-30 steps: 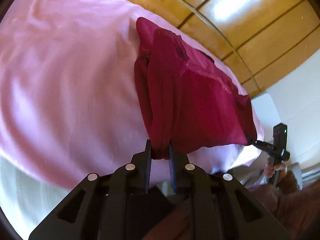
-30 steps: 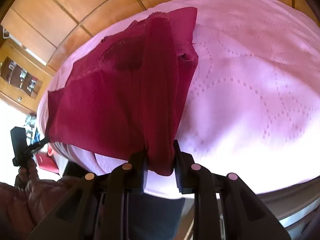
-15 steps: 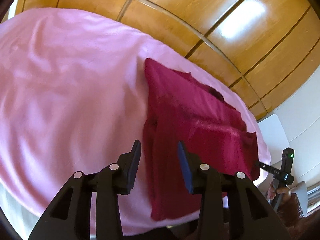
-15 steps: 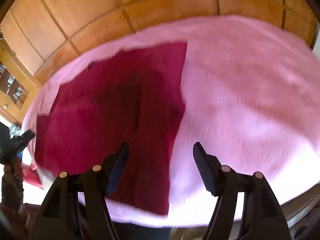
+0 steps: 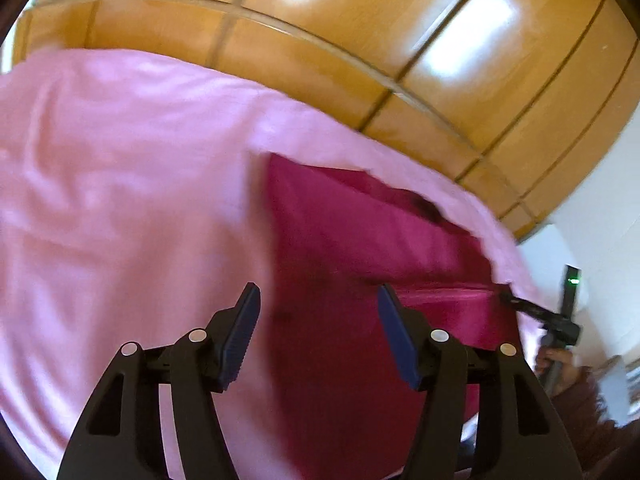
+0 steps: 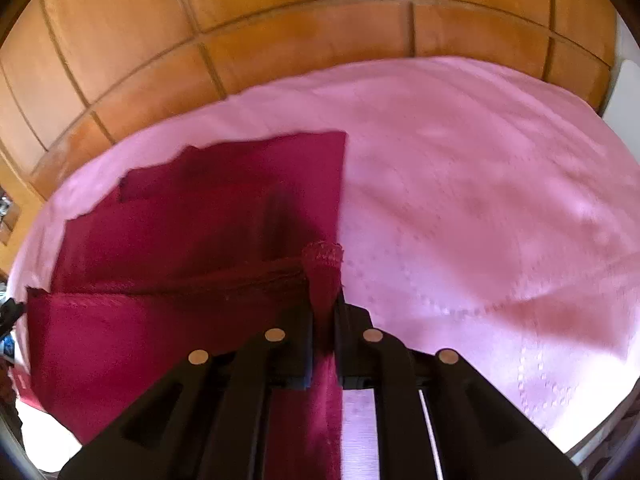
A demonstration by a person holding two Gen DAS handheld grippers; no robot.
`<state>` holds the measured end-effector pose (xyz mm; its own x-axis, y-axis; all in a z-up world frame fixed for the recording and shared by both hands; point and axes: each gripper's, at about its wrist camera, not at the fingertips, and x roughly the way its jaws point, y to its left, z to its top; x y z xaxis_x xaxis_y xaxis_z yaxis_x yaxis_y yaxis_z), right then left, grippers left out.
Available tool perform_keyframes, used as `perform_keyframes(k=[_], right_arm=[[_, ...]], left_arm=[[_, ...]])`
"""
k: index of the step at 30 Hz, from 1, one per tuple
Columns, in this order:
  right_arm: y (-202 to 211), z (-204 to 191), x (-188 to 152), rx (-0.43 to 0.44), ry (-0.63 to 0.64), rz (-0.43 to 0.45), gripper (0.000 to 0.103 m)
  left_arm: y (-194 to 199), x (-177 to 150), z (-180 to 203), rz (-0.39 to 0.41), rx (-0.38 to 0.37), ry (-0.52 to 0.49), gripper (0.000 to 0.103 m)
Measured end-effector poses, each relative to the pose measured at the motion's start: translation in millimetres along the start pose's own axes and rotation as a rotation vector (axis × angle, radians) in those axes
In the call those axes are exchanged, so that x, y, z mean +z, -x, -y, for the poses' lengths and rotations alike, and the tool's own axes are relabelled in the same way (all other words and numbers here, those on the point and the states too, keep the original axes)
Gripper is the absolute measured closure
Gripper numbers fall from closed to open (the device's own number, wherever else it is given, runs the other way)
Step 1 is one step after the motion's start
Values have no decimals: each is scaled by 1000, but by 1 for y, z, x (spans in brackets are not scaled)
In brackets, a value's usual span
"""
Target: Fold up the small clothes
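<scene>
1. In the left wrist view, the left gripper fills the bottom of the frame, from 7 o'clock to 5 o'clock. Its 2 blue-faced fingers stand spread and are opening wider, with nothing pressed between them.
2. Below that gap lies the crimson garment, flat on the pink bedspread. It runs from the centre out toward 4 o'clock, with its straight left edge just inside the left finger.
3. At 4 o'clock in the same view, the right gripper bites the garment's far corner, and a person's hand in a dark red sleeve holds its handle.
4. In the right wrist view, the right gripper sits at 6 o'clock with its jaws pressed together on a bunched, hemmed corner of the crimson garment, which pokes up just above the tips.
5. From that pinch the cloth spreads toward 9 o'clock, a stitched fold line crossing it; its far edge is stepped and uneven at about 11 o'clock.
6. The pink bedspread, with a dotted quilted pattern, covers the area from 12 o'clock to 4 o'clock.
7. Farthest back, glossy wooden panels span the top in both views.
</scene>
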<state>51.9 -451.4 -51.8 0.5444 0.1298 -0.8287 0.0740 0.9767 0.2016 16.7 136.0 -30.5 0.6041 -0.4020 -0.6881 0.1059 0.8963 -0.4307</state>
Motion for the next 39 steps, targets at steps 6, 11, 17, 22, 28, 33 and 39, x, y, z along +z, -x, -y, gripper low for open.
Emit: perform_keyframes(k=[6,11,17,22,28,33,39], right_arm=[[-13,-6,-2,-42,14,-3,94],[-9,-1,-4,-32,-3,1,94],[-12,-4,-7,-39,-15,11,88],[-13,-1,-9,-37,-17,20,87],[-15,0,-13,-33,-29,34,85],[-15,6,-16,-28,-64,43,76],[-14,11,-17,-18,-92,48,72]], left_arm=[[16,-15,-28,-34,-3,-6,48],[-3,-21,-14,-62,-98,-33,53],[-42,-16,11,-108,-138,-112,87],[-37,6,14,-46,-34,-99,91],[-31,6,-38,-84,-5,89,88],[-24,6,-32,-90,-109,53,88],[-46,15,-11,-68,-92,34,38]])
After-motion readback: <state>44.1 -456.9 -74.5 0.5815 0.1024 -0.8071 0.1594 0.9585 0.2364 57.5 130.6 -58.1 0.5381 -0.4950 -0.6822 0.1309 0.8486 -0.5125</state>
